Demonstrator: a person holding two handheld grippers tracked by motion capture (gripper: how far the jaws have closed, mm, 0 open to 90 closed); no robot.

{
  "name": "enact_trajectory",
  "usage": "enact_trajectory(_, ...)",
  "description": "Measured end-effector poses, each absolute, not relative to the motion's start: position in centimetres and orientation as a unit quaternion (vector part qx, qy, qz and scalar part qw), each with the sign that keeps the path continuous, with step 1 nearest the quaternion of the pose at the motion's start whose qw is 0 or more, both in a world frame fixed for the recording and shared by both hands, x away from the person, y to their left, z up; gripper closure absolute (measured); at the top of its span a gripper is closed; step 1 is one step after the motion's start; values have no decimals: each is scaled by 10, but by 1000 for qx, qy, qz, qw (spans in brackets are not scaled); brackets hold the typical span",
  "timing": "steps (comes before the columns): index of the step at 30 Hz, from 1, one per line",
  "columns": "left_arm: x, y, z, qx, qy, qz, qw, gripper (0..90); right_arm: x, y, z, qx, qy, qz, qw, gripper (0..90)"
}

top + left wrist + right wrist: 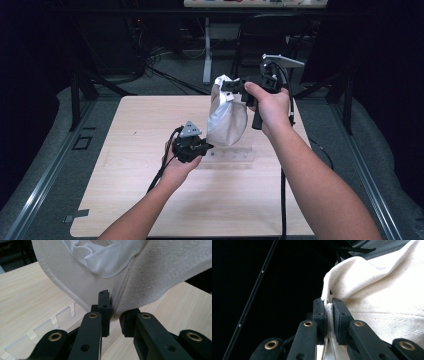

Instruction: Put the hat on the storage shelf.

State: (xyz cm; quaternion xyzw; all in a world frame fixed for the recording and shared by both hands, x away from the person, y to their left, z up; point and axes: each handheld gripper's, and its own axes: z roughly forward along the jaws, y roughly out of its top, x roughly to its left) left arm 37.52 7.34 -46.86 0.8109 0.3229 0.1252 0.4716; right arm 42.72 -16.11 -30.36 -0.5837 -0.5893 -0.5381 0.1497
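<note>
A white cloth cap [227, 117] hangs in the air over the back right of the wooden table [140, 200]. My right gripper [231, 86] holds it from above, shut on a fold at its top edge [329, 307]. My left gripper [209, 146] is low, at the cap's bottom edge. In the left gripper view the cap [155, 277] comes down to a seam that sits between the nearly closed jaws [114, 315], which pinch it. The cap's stitched brim [62, 282] and inner lining [100, 257] show above.
A clear plastic rack [231, 155] with slots lies flat on the table just under the cap, and its slots [50, 323] show in the left gripper view. Black cables trail from both grippers. Chairs and a desk leg stand beyond the far edge.
</note>
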Motion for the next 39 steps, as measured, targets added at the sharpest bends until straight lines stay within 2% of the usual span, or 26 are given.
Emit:
enact_trajectory(14, 371, 82, -489, 809, 336, 108, 470, 813, 430, -149, -321, -586, -601, -518, 162, 815)
enact_trajectory(28, 362, 82, -504, 789, 375, 119, 472, 828, 428, -131, -328, -576, -624, -502, 164, 814)
enact_trajectory(39, 362, 78, -509, 806, 383, 132, 431, 847, 431, -136, -341, -587, -620, -493, 168, 814)
